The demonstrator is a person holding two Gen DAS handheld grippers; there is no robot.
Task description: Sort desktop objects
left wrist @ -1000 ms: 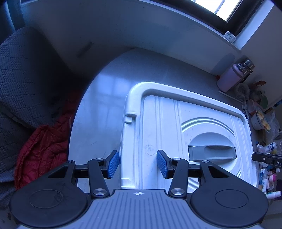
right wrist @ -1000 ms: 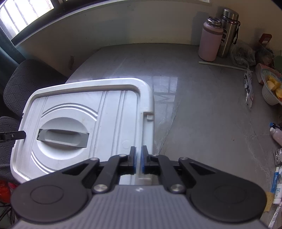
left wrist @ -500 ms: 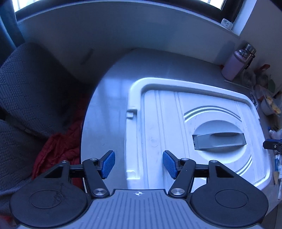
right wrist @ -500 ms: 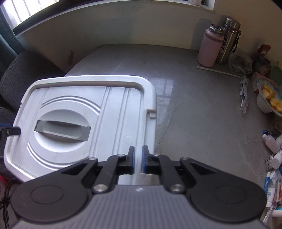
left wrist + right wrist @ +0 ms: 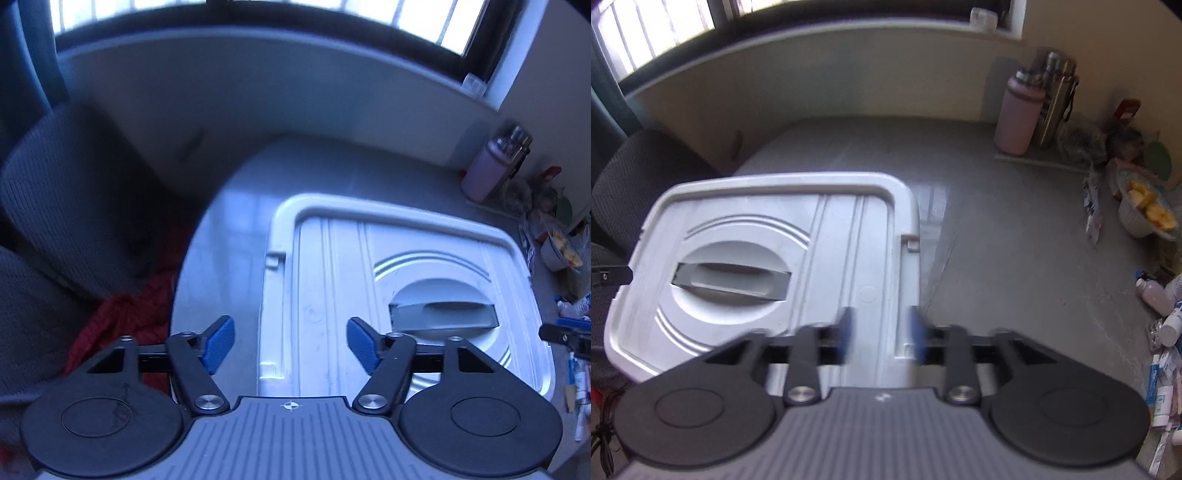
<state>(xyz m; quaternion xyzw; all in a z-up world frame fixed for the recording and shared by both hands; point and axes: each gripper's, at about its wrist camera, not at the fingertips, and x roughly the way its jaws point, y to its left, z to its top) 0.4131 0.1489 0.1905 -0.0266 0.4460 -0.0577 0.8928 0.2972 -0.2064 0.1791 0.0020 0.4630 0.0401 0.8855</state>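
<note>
White plastic: a storage-box lid (image 5: 369, 258) with raised ribs and a round recess; it is the landmark for every place below.
Lid position: flat on the grey table (image 5: 997, 229), toward the table's rounded end, near the dark chair (image 5: 74, 192).
Lid handle: a grey handle (image 5: 443, 314) lies across the recess in the middle of the lid.
Left gripper (image 5: 291, 341): above the lid's edge on the chair side; jaws spread wide, having just been opening; the lid's rim lies below the gap, with no pad pressing on it.
Left pads: blue, one pad (image 5: 219, 343) over bare table beside the lid, the other over the lid's ribbed face.
Right gripper (image 5: 882, 334): above the lid's opposite edge (the side that faces the bottles); jaws parted and motion-blurred, having just been opening, holding nothing.
Clip notch: a small latch notch (image 5: 910, 242) in the lid's rim, ahead of the right gripper.
Bottles: a pink flask (image 5: 1019, 110) and a steel flask (image 5: 1054, 99) stand touching, well beyond the lid at the wall.
Bowl: a bowl of yellow fruit pieces (image 5: 1148, 214), well apart from the lid.
Small clutter: tubes and little bottles (image 5: 1163, 332) at the table's edge, far from the lid.
Red cloth (image 5: 125, 325): below the table edge, on the chair side of the lid.
</note>
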